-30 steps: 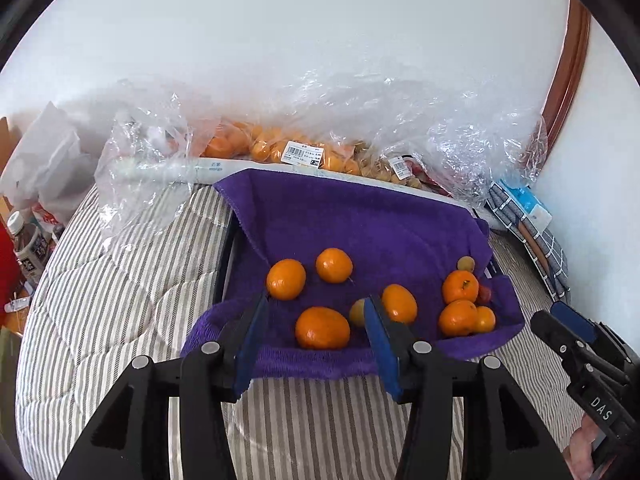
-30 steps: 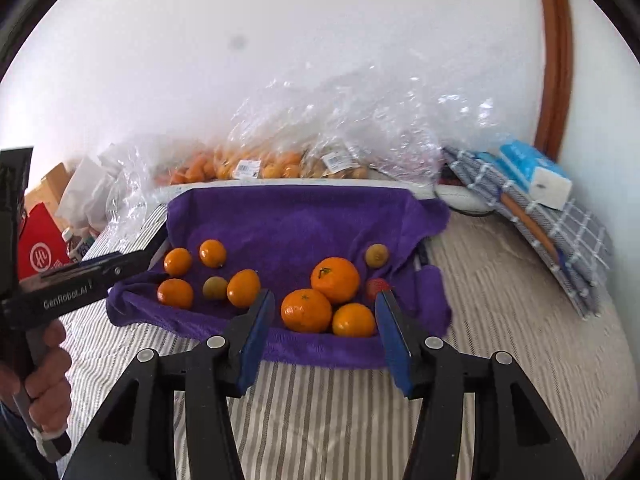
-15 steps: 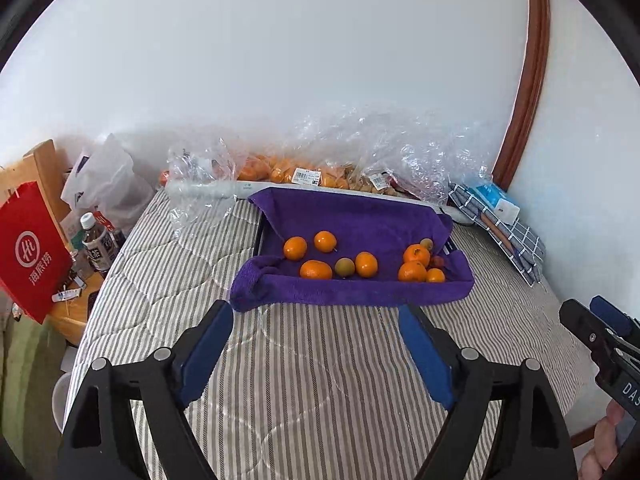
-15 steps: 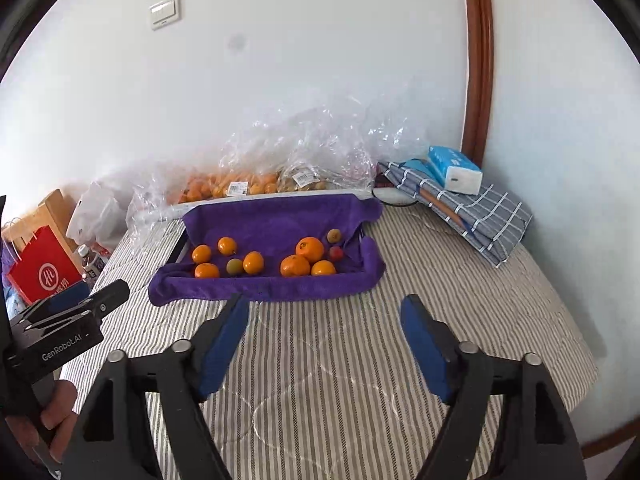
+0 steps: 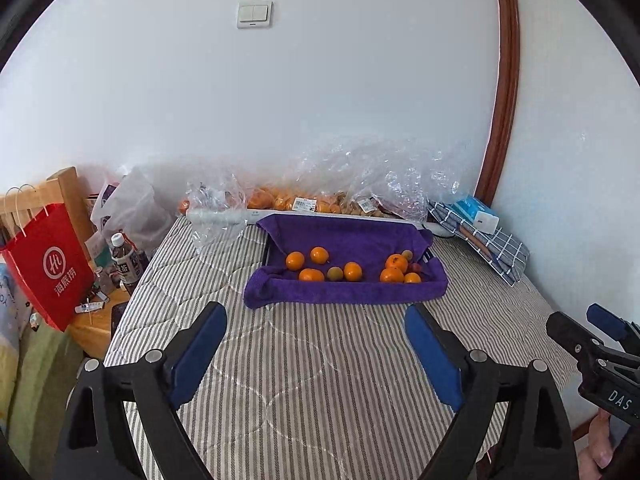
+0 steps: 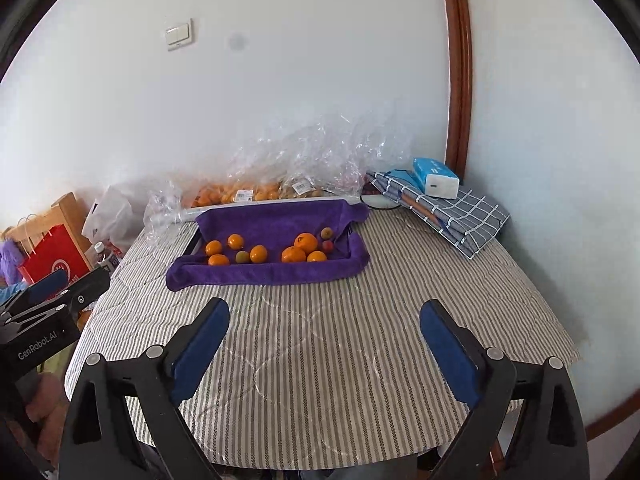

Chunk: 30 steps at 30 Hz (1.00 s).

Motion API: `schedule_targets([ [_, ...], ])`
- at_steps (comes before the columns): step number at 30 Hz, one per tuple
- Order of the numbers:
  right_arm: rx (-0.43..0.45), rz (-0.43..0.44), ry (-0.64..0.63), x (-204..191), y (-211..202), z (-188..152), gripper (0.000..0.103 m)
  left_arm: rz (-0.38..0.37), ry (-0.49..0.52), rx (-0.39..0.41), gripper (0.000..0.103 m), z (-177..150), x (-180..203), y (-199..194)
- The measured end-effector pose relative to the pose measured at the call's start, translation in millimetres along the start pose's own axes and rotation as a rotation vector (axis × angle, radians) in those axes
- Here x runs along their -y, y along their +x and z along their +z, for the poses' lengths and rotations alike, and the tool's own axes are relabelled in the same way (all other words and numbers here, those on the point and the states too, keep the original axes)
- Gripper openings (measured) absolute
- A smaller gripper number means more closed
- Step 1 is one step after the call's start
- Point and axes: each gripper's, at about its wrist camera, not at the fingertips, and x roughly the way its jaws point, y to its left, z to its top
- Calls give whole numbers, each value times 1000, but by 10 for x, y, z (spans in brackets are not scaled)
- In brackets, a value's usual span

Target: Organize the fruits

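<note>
A tray draped with a purple towel [image 5: 348,294] [image 6: 272,272] lies at the far side of the striped table. In it, several oranges [image 5: 295,261] [image 6: 213,248] lie at the left and a second cluster [image 5: 392,275] [image 6: 293,255] lies at the right, with a greenish fruit [image 5: 335,273] [image 6: 241,257] and a small red fruit [image 6: 328,245] among them. My left gripper [image 5: 316,350] hangs well short of the tray, its jaws opening wide with nothing between them. My right gripper [image 6: 325,344] is likewise back from the tray, its jaws opening and empty.
Clear plastic bags of fruit [image 5: 328,200] [image 6: 256,190] lie against the wall behind the tray. A folded checked cloth with a tissue box [image 6: 436,178] sits at the back right. A red paper bag [image 5: 50,266] and bottles [image 5: 124,262] stand left of the table.
Both grippers have pulled back and up from the tray, which now looks small and far. Their jaws went from narrow to wide apart.
</note>
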Motion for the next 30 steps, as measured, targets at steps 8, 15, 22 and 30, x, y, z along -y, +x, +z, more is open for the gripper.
schedule_targets([
  [8, 7, -19, 5, 17, -69, -34, 95, -6, 1, -3, 91, -7, 14, -18],
  [15, 2, -28, 10, 53, -76, -29, 95, -6, 4, -7, 91, -18, 43, -7],
  [22, 6, -34, 11, 68, -91, -43, 95, 4, -3, -21, 91, -39, 33, 24],
  [30, 8, -37, 12, 55, -99, -52, 95, 11, -1, -12, 91, -33, 30, 2],
])
